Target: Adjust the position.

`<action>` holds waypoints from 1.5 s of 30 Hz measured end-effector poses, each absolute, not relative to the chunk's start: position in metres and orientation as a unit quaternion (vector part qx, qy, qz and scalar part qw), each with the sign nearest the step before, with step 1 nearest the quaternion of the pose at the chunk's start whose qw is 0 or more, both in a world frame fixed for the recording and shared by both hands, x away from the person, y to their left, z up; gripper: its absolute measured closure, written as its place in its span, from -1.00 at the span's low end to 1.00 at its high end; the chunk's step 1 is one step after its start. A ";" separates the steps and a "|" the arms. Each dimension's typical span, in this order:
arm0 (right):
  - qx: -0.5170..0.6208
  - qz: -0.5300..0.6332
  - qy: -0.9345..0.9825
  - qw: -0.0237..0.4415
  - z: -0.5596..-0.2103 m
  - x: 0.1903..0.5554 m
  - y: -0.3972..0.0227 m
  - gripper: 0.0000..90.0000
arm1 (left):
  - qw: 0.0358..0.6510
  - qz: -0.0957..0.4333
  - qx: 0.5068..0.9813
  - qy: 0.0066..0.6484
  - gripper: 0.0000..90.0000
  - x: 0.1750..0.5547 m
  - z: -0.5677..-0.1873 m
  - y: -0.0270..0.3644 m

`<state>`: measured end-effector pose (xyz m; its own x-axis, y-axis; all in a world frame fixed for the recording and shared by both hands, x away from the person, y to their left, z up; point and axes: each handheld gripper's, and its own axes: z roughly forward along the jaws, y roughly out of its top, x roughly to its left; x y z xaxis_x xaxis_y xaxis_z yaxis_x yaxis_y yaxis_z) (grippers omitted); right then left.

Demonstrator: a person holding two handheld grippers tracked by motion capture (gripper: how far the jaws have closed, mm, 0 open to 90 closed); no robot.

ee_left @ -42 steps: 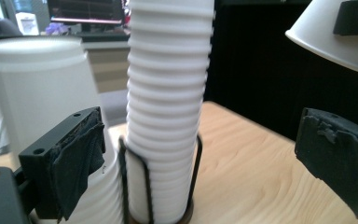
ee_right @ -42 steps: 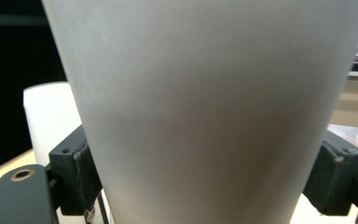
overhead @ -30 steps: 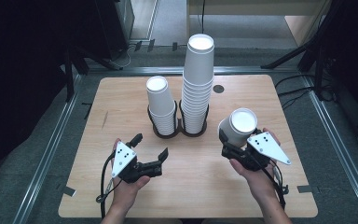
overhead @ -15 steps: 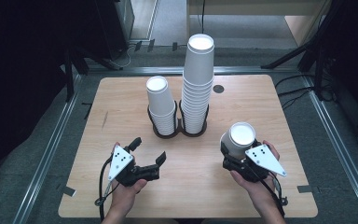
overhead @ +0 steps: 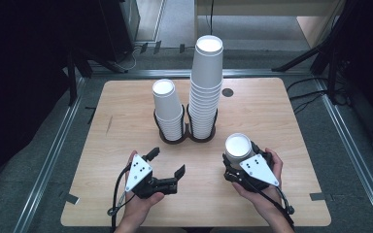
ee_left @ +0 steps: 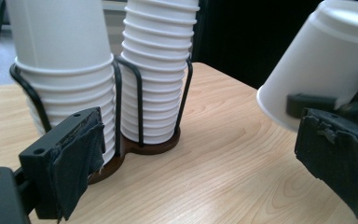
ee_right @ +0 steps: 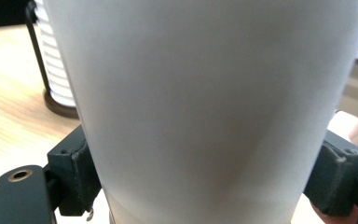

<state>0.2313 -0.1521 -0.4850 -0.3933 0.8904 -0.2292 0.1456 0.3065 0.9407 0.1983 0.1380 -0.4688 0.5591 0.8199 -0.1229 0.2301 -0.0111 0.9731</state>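
Right gripper: as its fingers are clamping the white cup, it is sitting lower than before.
Left gripper: fingers are standing apart.
Counter: pale wood, bearing cup stacks.

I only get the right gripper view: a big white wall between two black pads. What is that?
Observer: A white paper cup, upside down and tilted, clamped in the right tool.
Operator: Anything else on the table?
Observer: A short stack of white cups and a taller stack beside it, both in a black wire holder.
Operator: And the other hand?
Observer: The left tool is open and empty.
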 end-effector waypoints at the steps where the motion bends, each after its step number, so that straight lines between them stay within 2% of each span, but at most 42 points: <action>1: 0.367 0.447 0.701 0.418 -0.485 0.232 -0.150 -0.69 | 0.584 0.250 0.666 0.391 -0.96 0.200 -0.464 0.136; 8: 0.335 0.423 0.717 0.441 -0.486 0.232 -0.145 -0.69 | 0.581 0.226 0.686 0.375 -0.96 0.216 -0.456 0.131; 14: 0.293 0.388 0.731 0.479 -0.492 0.230 -0.135 -0.67 | 0.582 0.220 0.692 0.366 -0.96 0.214 -0.458 0.133; 33: 0.181 0.339 0.746 0.544 -0.499 0.212 -0.117 -0.56 | 0.582 0.170 0.726 0.324 -0.96 0.205 -0.468 0.101; 45: 0.153 0.346 0.747 0.547 -0.497 0.204 -0.108 -0.53 | 0.575 0.168 0.742 0.303 -0.96 0.202 -0.471 0.093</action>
<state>0.2041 -0.1075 -0.4974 -0.3546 0.6068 -0.7114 -0.1494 0.7142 0.6838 0.2019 0.0932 -0.4711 0.7605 0.6418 -0.0986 0.2558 -0.1566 0.9540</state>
